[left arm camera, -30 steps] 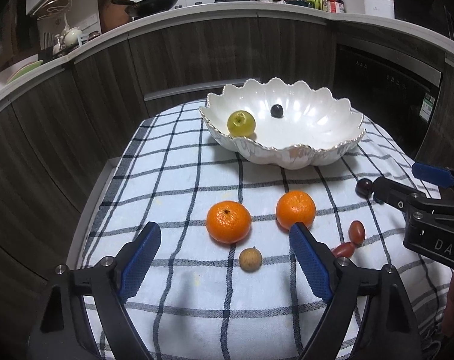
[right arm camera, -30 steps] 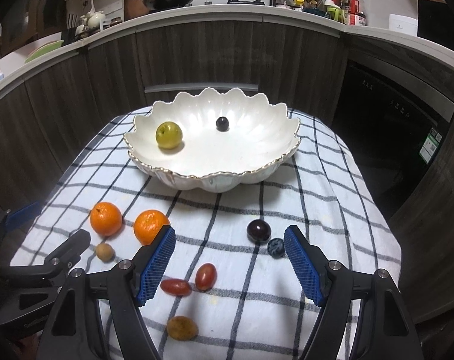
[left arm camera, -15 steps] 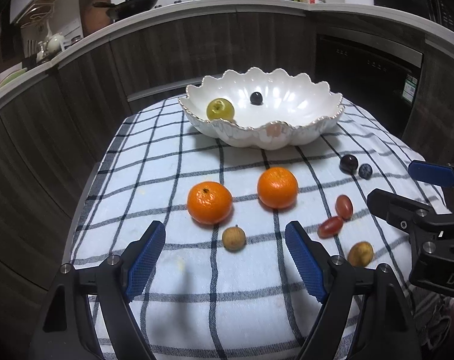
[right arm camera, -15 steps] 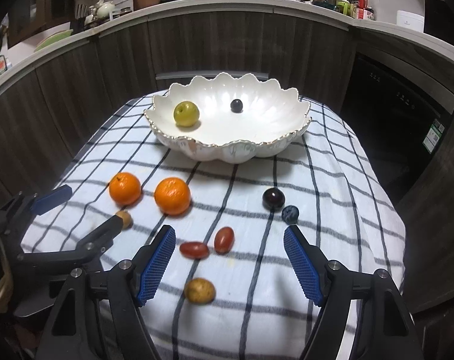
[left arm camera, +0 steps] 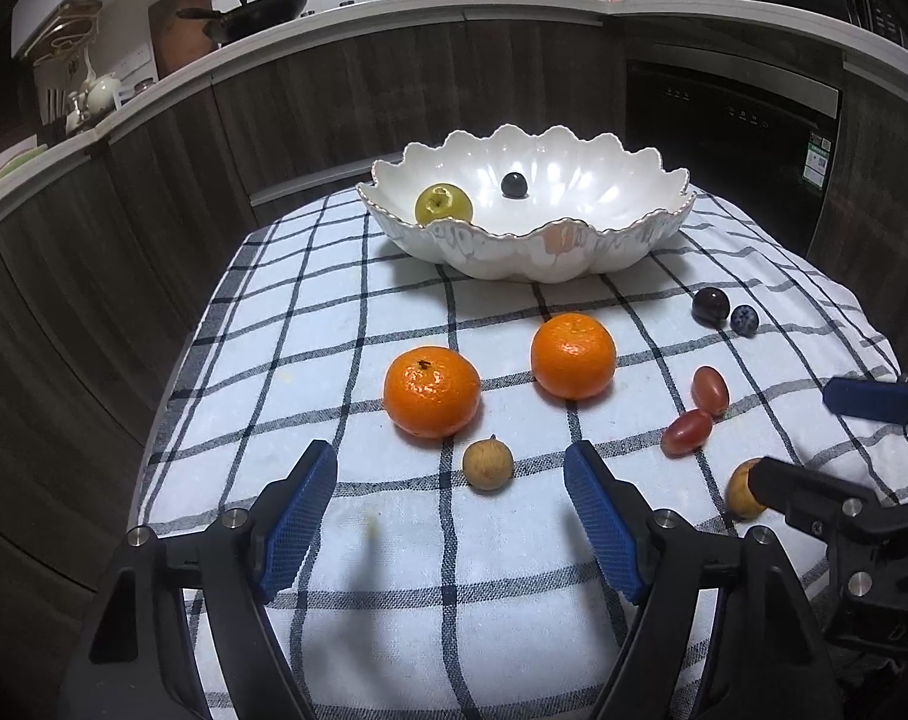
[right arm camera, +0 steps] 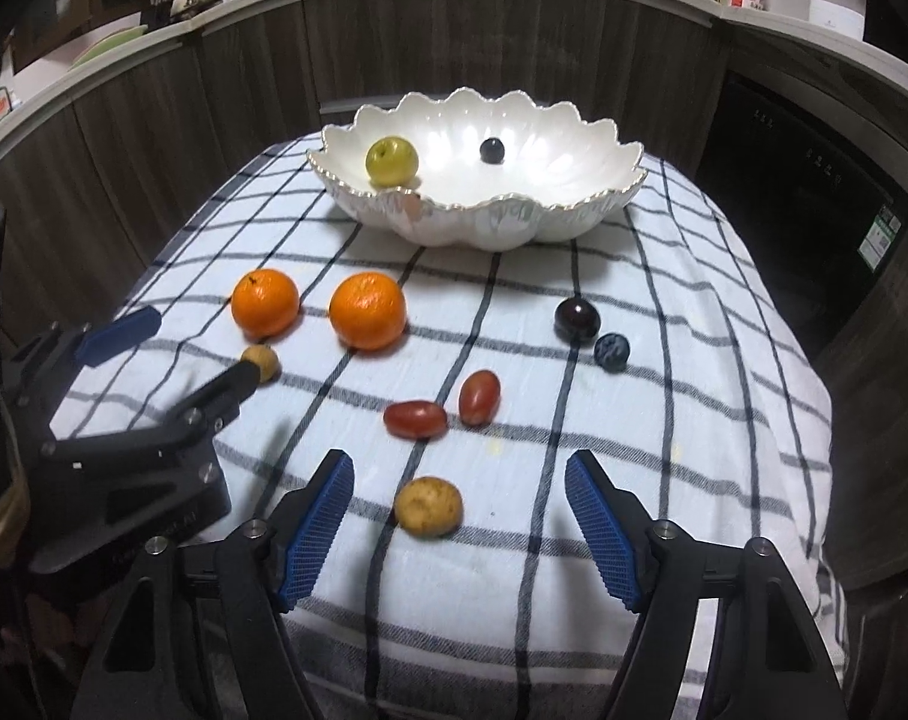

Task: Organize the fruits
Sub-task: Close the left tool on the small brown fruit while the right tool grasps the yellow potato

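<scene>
Two glossy oranges (left arm camera: pixel 432 392) (left arm camera: pixel 573 355) and smaller fruits lie on the checked cloth (left arm camera: pixel 394 540) in front of the scalloped white bowl (left arm camera: pixel 532 246), which holds a yellow-green apple (left arm camera: pixel 443 204) and a dark grape (left arm camera: pixel 514 185). Left gripper (left arm camera: pixel 451 501) and right gripper (right arm camera: pixel 460 507) have just been closing, jaws apart, gripping nothing.

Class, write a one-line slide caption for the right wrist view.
Open right gripper hovers near a small tan fruit on the checked cloth, white scalloped bowl beyond.

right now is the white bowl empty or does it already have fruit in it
Not empty: the white bowl holds a yellow-green apple and one small dark berry. The rest of its inside is bare.
</scene>
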Demonstrator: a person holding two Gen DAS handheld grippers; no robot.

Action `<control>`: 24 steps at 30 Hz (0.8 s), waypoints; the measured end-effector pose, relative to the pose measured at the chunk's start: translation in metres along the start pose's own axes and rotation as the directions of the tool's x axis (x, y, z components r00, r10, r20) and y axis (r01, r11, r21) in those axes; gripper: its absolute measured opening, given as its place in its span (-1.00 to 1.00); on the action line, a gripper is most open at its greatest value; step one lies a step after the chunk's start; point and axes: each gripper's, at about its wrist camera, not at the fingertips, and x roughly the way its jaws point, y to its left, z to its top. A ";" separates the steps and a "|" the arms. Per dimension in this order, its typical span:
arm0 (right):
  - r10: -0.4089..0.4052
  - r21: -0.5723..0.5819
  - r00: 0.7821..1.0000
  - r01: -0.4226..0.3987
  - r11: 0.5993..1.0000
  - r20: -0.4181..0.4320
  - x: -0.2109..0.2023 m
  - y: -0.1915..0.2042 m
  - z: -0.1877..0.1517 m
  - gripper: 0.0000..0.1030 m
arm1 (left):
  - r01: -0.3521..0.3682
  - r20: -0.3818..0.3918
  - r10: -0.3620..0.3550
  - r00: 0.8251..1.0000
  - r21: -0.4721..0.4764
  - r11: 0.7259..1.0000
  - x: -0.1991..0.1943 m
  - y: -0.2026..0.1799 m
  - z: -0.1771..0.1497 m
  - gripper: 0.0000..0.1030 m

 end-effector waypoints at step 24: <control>0.041 0.030 0.996 -0.039 0.999 -0.085 0.025 -0.002 -0.010 0.01 | 0.049 -0.079 -0.047 0.996 0.018 0.999 0.032 -0.011 -0.004 -0.16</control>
